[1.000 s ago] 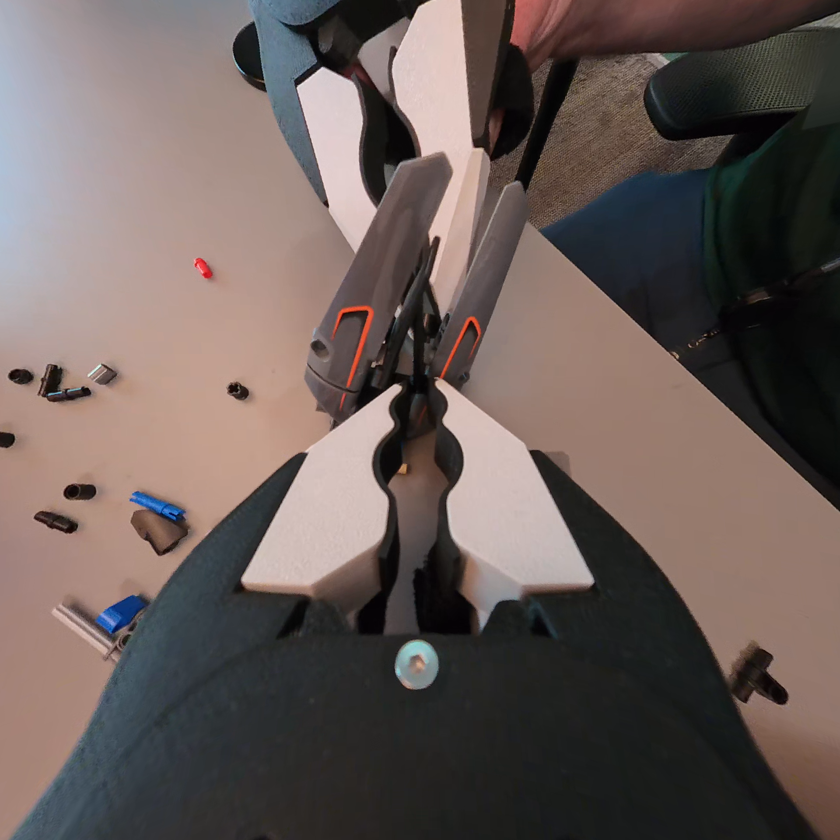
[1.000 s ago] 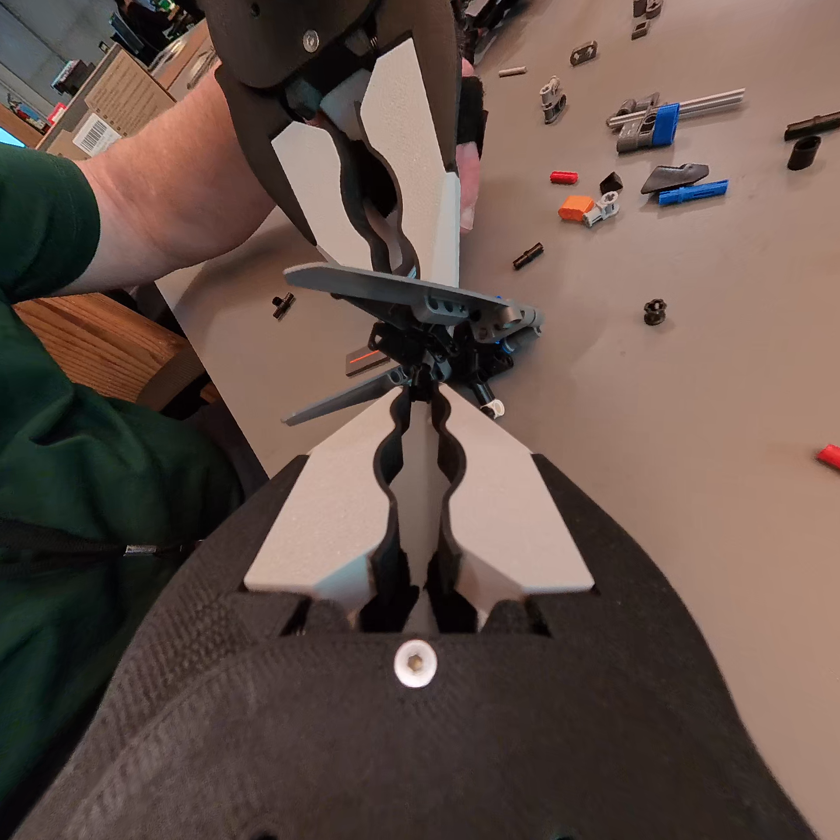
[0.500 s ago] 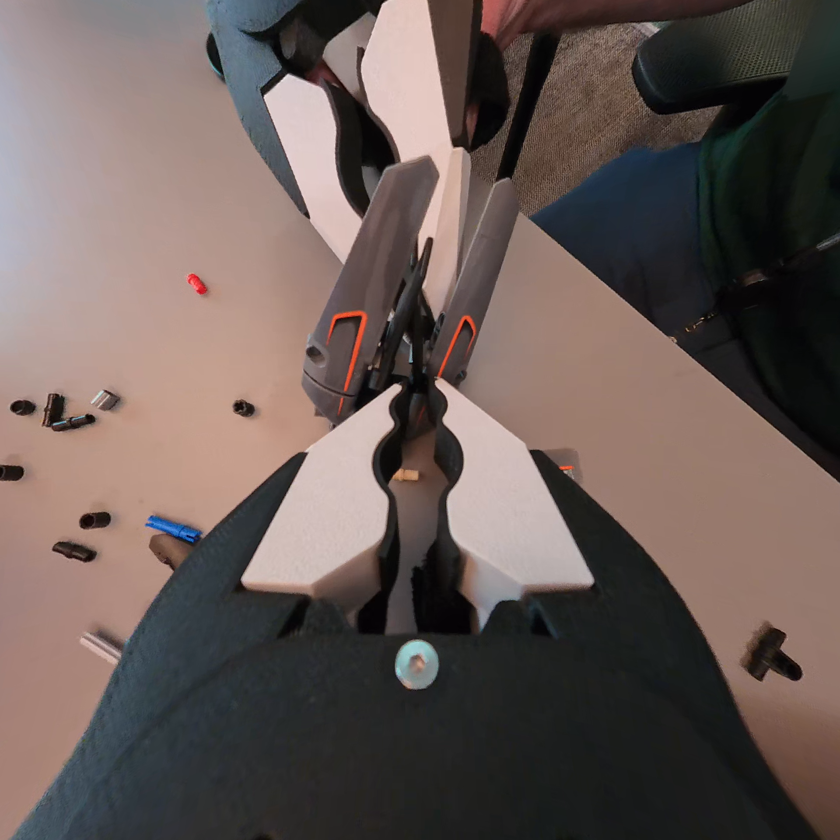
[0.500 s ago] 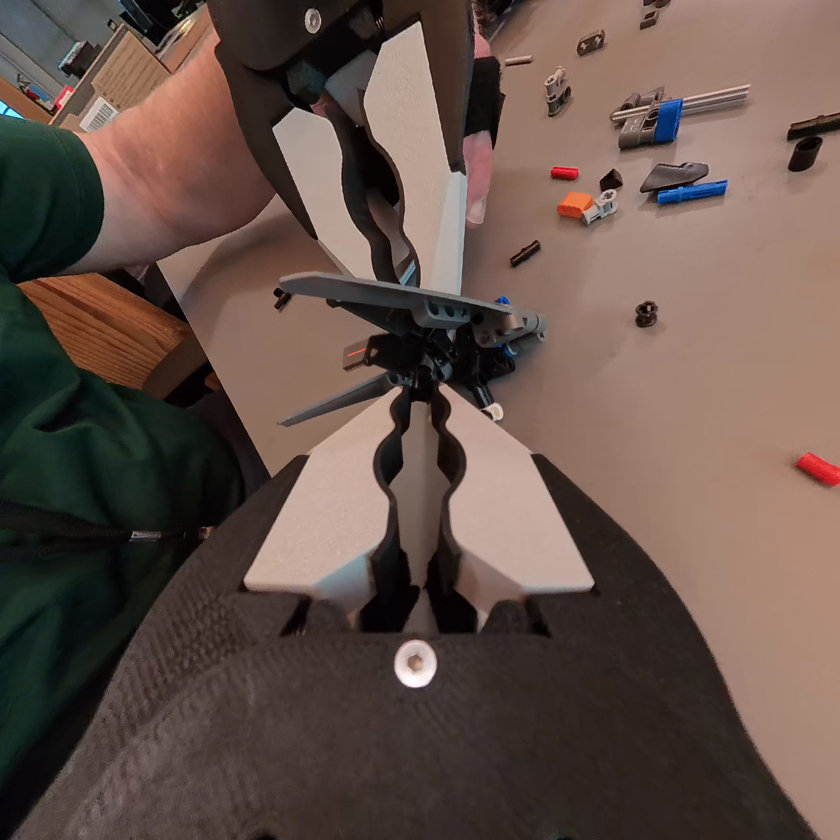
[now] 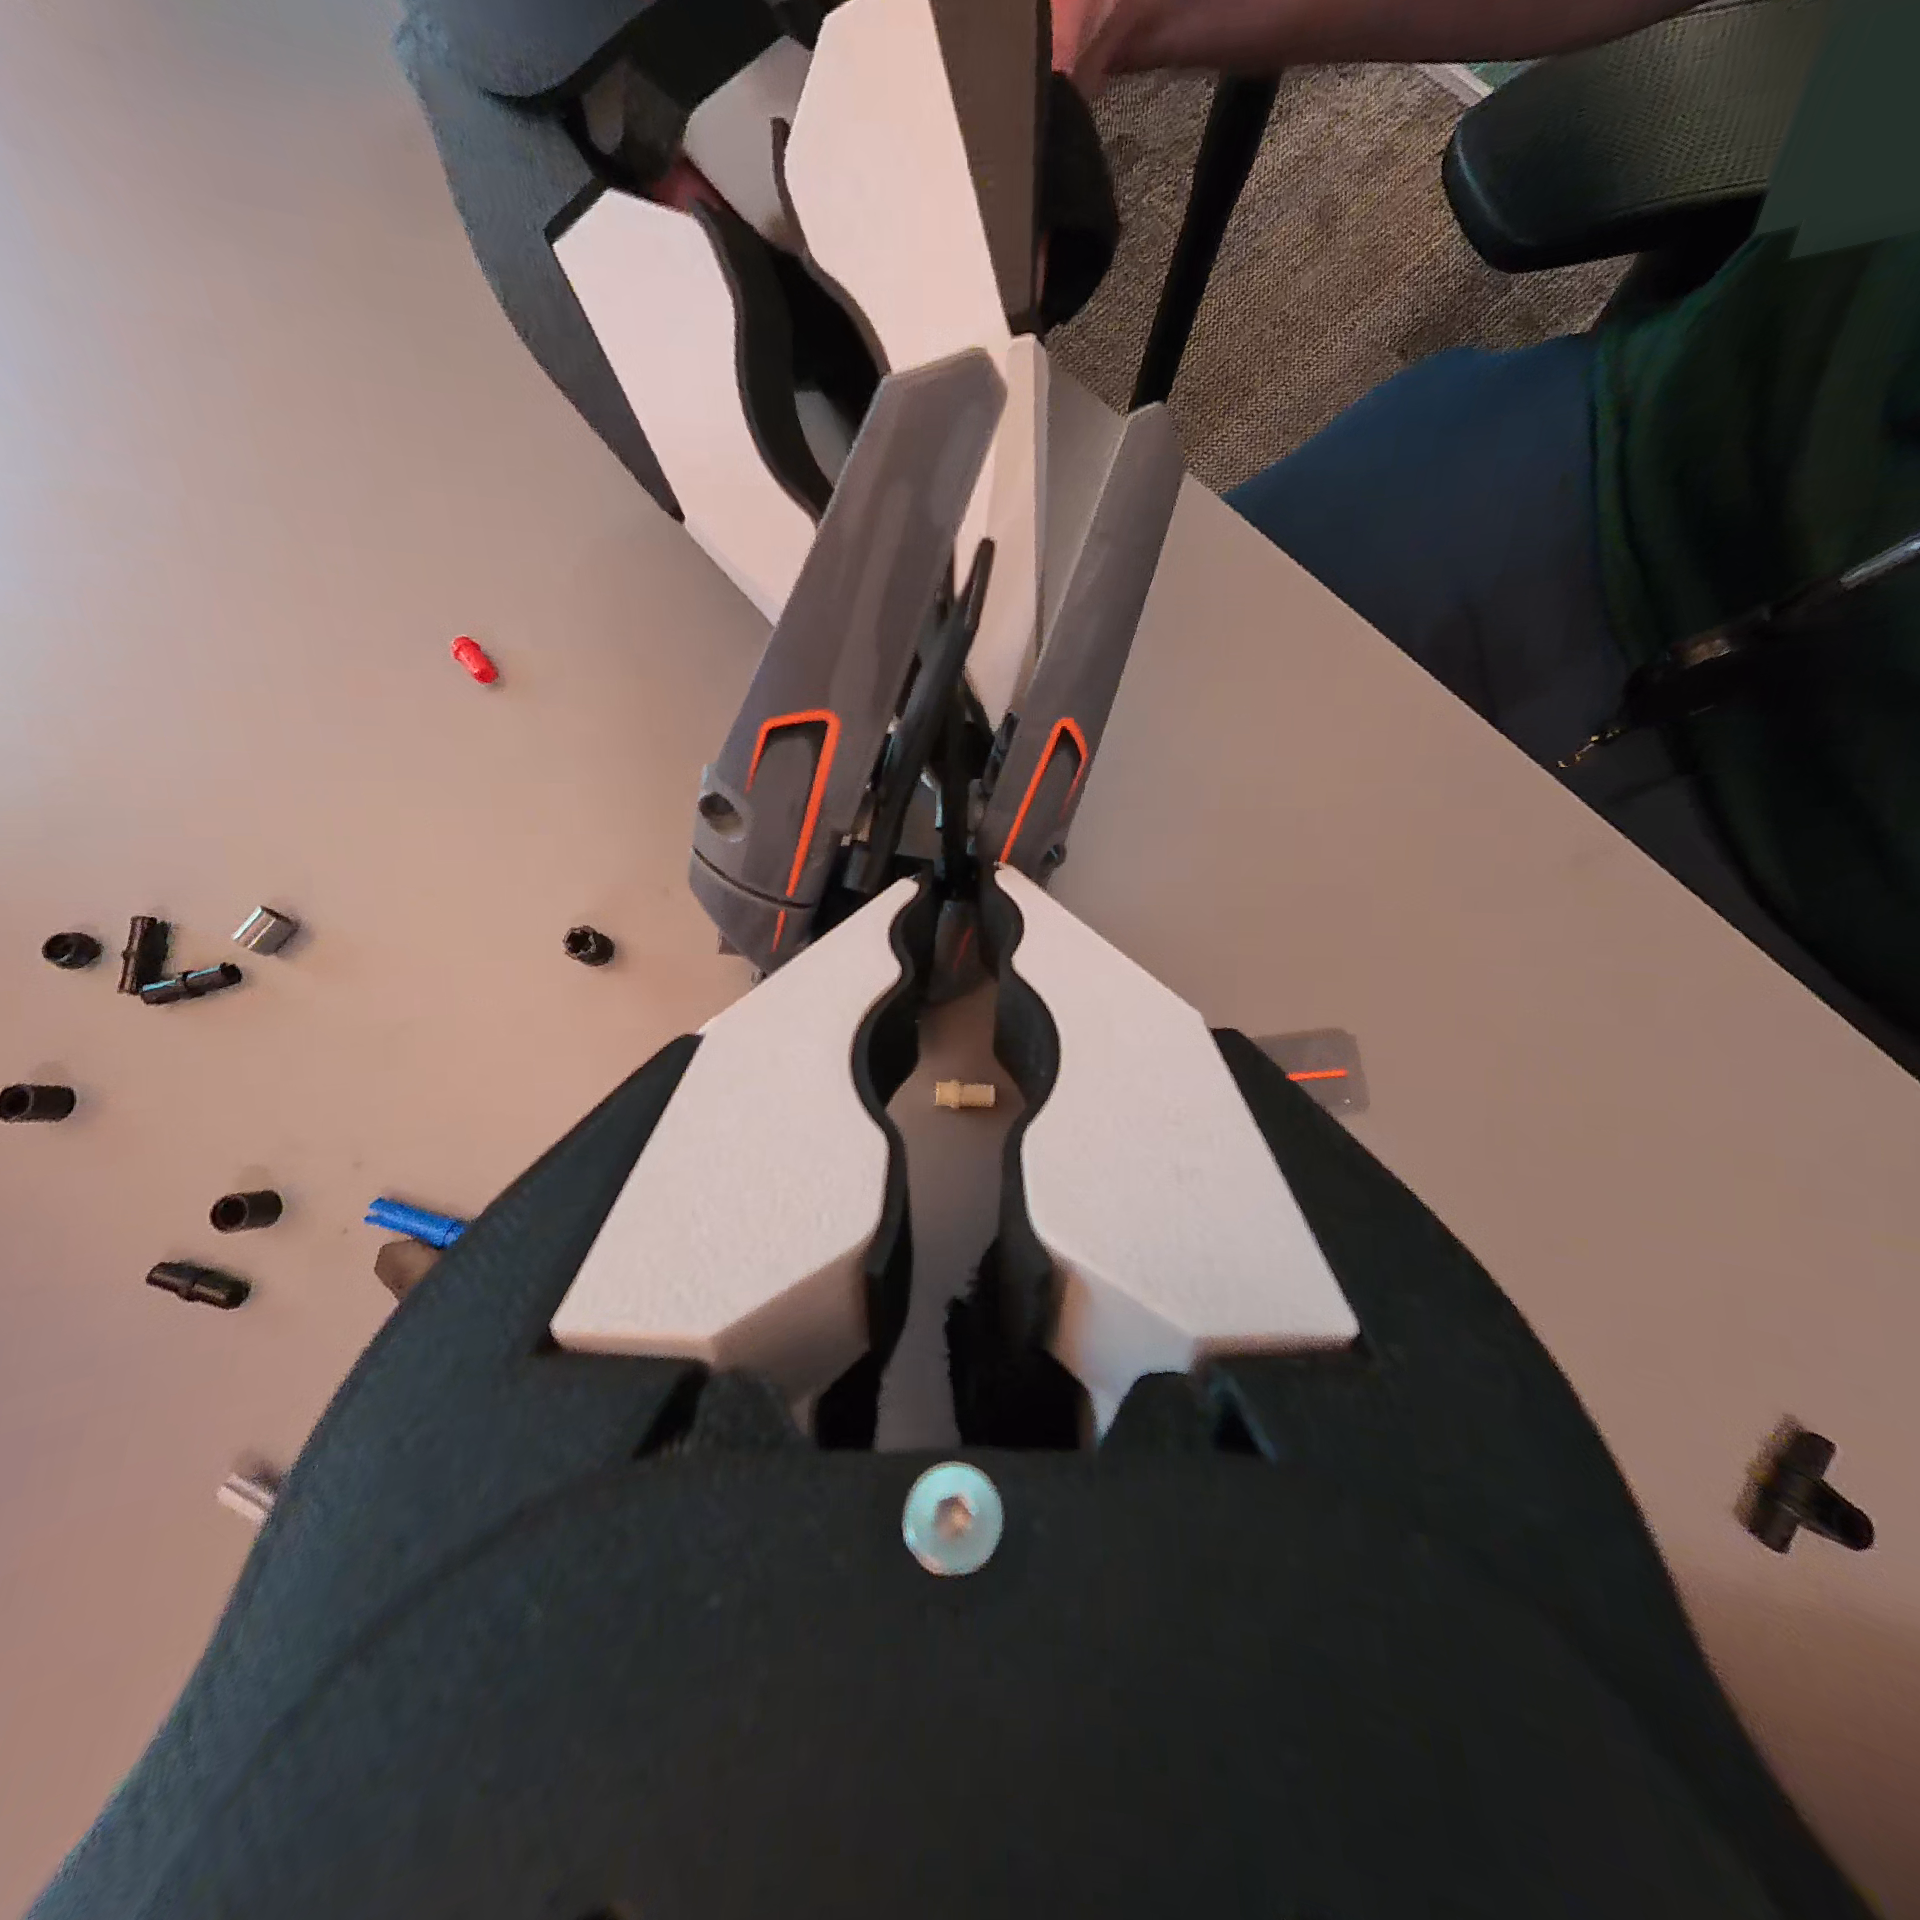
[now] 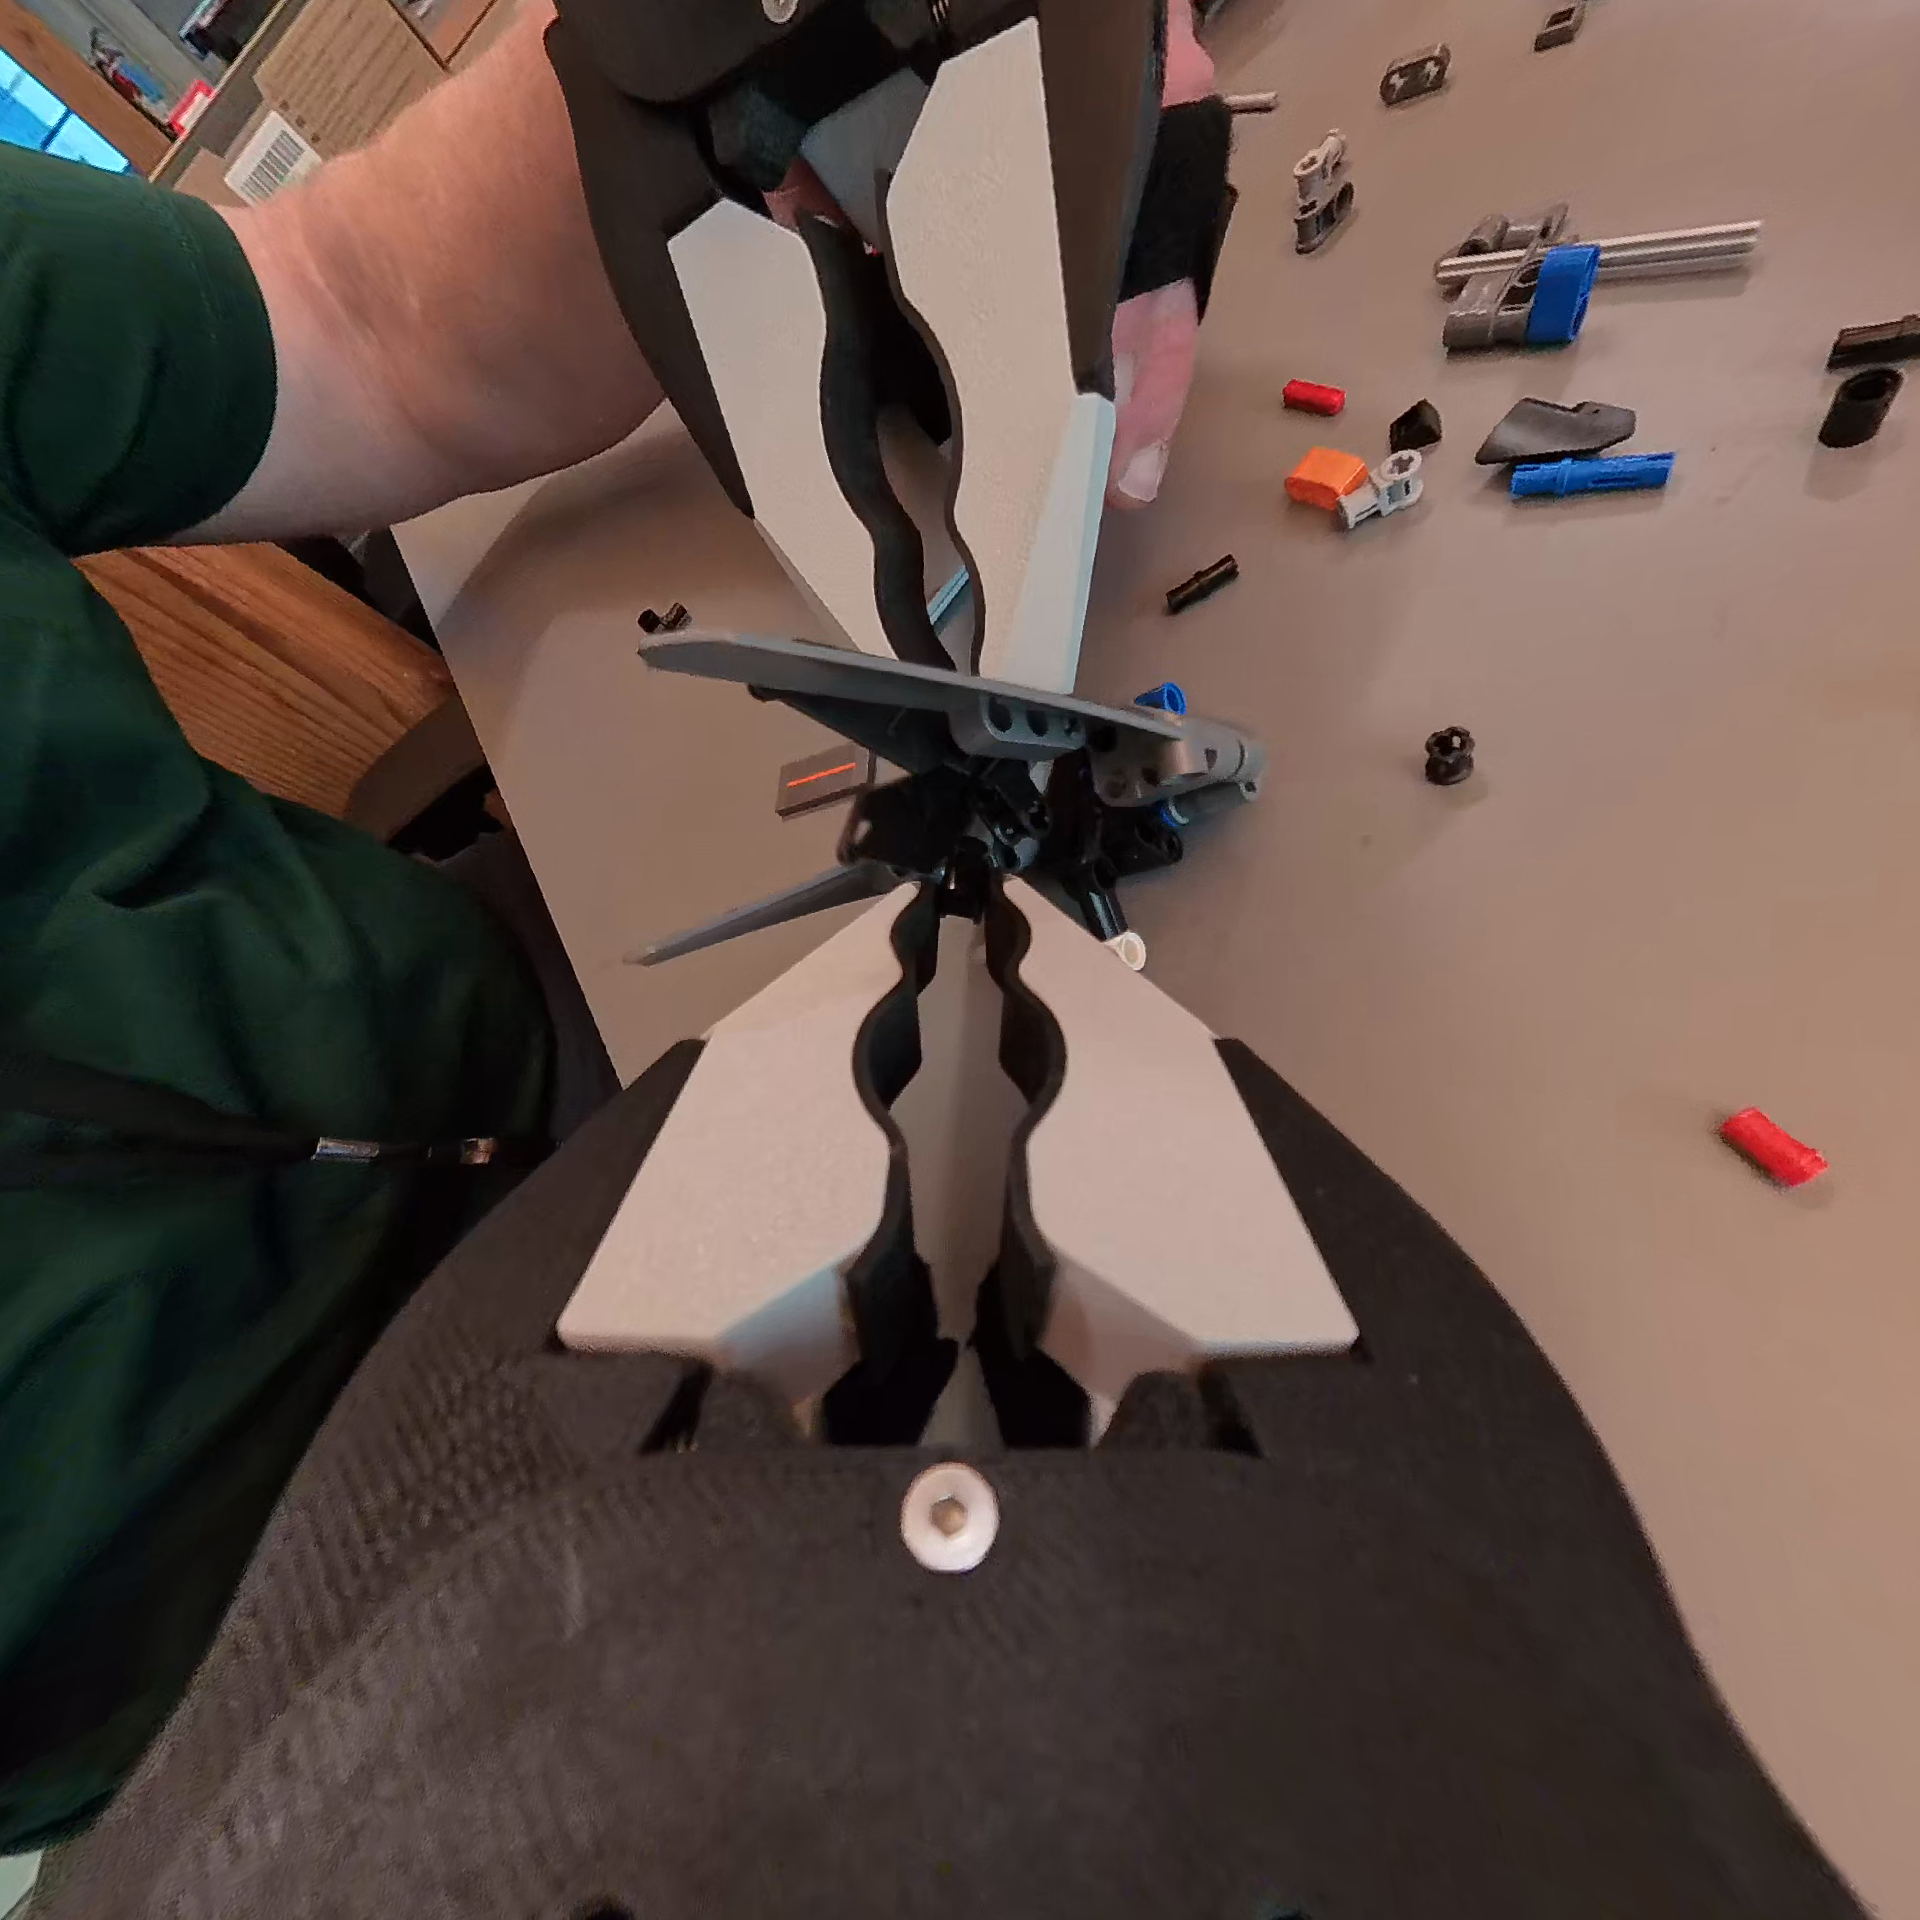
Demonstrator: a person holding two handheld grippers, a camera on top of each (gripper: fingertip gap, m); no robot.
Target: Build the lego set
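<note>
The lego model [image 5: 831,665] is dark grey with orange-outlined panels and a black core, and is held above the table edge. My left gripper [image 5: 956,894] is shut on the model's black core from the near side. My right gripper [image 6: 961,904] is shut on a black part of the model [image 6: 997,800] from the opposite side. In the right wrist view the left gripper [image 6: 961,665] comes down from above onto the model's grey panel. In the left wrist view the right gripper's white fingers [image 5: 914,208] reach in from the top, their tips hidden behind the panels.
On the grey table [image 5: 260,416] lie a red pin [image 5: 475,661], black pins [image 5: 187,982], a blue axle [image 5: 416,1221], a tan pin [image 5: 964,1093] and a black connector [image 5: 1803,1501]. An orange piece [image 6: 1325,476] and a grey-blue assembly [image 6: 1538,291] lie farther off. A person's arm [image 6: 416,343] is at the left. Left and right tips are no more than a few centimetres apart. My left tips are roughly 10 cm from the orange piece [image 6: 1325,476].
Both grippers stay shut on the model and have shifted slightly together. The loose parts drift down in the left view, and the tan pin now shows between the left fingers.
</note>
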